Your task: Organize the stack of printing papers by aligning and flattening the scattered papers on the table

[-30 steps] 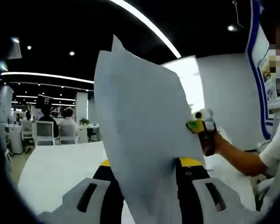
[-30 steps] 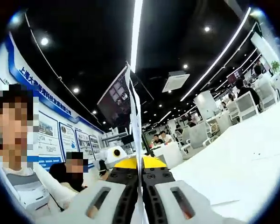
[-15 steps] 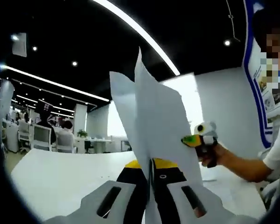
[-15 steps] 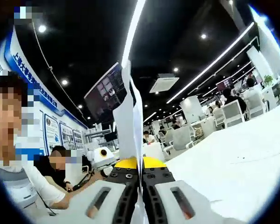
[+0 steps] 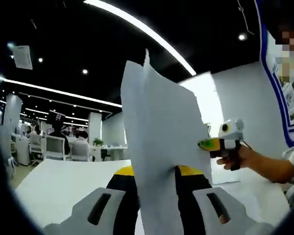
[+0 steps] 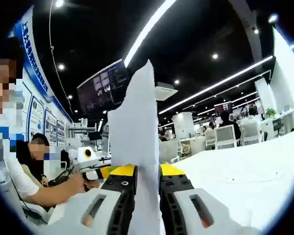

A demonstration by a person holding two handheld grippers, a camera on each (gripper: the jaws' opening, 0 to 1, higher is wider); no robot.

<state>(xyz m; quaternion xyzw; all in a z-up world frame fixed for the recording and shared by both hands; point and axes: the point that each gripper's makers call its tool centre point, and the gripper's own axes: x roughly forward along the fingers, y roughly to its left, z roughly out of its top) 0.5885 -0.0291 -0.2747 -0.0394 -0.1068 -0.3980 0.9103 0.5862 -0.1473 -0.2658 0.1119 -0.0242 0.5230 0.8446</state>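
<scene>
A thin stack of white printing papers (image 5: 161,137) stands upright between the jaws of my left gripper (image 5: 157,183), which are spread apart, one on each side of the sheets. My right gripper (image 5: 216,143), held by a hand, touches the stack's right edge. In the right gripper view the papers (image 6: 137,142) rise between my right gripper's (image 6: 147,183) jaws, which stand a little apart. There my left gripper (image 6: 95,166) sits at the stack's left edge, held in a hand. The bottom edge of the papers is hidden behind the jaws.
The white table (image 5: 54,181) (image 6: 235,176) spreads under both grippers. A person's forearm (image 5: 269,169) reaches in from the right. Another seated person (image 6: 32,156) is at the left. Office chairs (image 6: 225,137) and desks stand far behind.
Both grippers' jaws were pressed together on the papers half a second ago and have since spread apart. The sheets now face the cameras more broadly. Both cameras have shifted slightly.
</scene>
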